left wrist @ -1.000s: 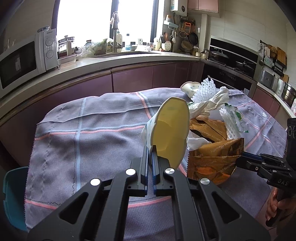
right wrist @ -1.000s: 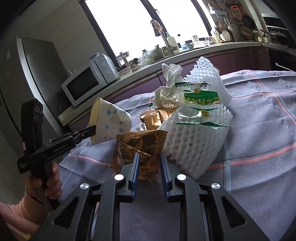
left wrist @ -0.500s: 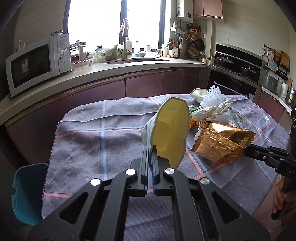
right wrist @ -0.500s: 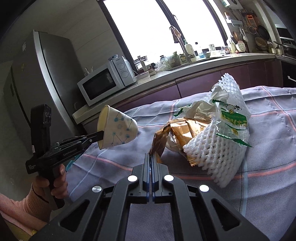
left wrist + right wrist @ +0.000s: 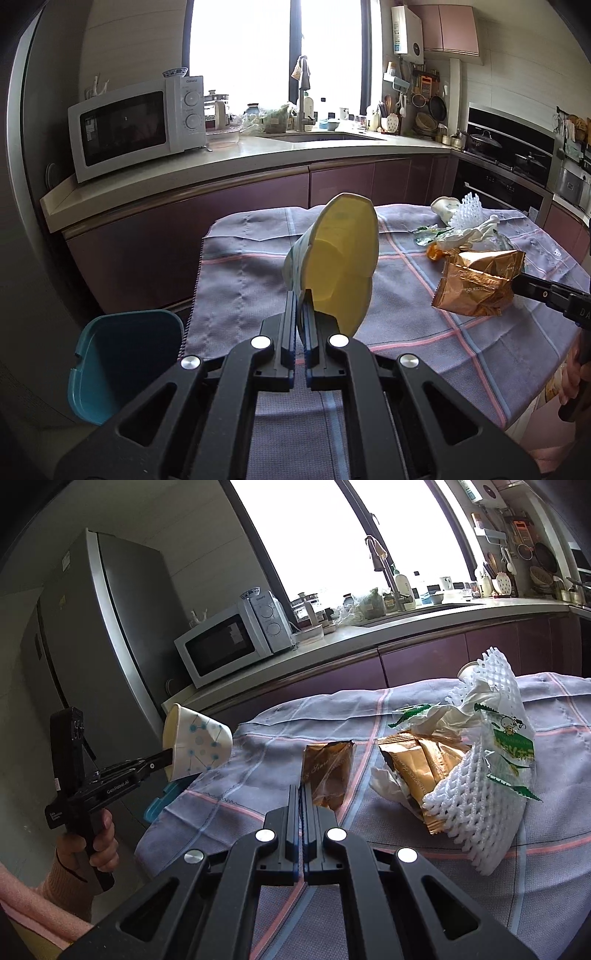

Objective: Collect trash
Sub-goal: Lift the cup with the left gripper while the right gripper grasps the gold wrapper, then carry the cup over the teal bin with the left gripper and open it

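My left gripper is shut on the rim of a paper cup, white with blue dots and yellow inside, held above the table's left part; it also shows in the right wrist view. My right gripper is shut on a gold snack wrapper, lifted off the cloth; it shows in the left wrist view too. A teal bin stands on the floor at the table's left end. More trash lies on the table: a second gold wrapper, white foam netting, crumpled tissue.
The table is covered by a purple checked cloth. A kitchen counter with a microwave and sink runs behind it. A grey fridge stands at the left. A stove and oven are at the right.
Both grippers have pulled back and left from the trash pile. The right gripper closed on the gold wrapper and lifted it away. The teal bin has come more into view.
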`<control>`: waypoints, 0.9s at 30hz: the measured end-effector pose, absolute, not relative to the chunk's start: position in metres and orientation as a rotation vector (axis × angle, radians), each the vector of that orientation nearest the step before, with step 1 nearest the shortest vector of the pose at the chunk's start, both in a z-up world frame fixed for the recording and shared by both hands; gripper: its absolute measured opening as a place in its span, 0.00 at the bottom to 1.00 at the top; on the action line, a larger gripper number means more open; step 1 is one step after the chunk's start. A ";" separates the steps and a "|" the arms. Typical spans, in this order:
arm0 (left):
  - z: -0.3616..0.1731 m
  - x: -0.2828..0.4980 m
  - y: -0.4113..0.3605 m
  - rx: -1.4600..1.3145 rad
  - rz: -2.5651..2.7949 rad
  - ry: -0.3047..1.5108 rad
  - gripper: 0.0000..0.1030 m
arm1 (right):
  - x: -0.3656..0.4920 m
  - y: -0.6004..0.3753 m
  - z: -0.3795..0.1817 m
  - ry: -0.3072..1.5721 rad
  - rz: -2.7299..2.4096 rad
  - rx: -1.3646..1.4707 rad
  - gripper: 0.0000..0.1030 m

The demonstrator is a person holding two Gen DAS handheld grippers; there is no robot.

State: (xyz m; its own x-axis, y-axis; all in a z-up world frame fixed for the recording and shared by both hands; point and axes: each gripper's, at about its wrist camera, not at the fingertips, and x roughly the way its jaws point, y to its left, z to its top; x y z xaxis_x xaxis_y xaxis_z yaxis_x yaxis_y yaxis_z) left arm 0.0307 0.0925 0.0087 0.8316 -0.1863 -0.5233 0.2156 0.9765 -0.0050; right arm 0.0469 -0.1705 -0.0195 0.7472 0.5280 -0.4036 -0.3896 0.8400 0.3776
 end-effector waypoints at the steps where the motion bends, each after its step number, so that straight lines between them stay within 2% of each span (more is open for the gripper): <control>1: 0.009 0.030 0.097 0.053 -0.204 0.548 0.03 | 0.047 -0.168 -0.016 0.514 0.522 0.277 0.00; 16: 0.017 0.009 0.184 0.031 0.009 0.542 0.03 | 0.078 -0.094 0.013 0.475 0.778 0.273 0.00; 27: 0.006 0.008 0.247 0.043 0.161 0.587 0.03 | 0.117 0.003 0.031 0.513 1.041 0.314 0.00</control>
State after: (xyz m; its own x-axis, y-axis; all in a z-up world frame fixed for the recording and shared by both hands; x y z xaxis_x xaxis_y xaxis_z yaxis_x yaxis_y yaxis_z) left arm 0.0085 0.2471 0.0059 0.8201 0.1637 -0.5482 -0.1394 0.9865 0.0860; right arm 0.1174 0.0028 0.0307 0.4038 0.8791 -0.2532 -0.7368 0.4766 0.4796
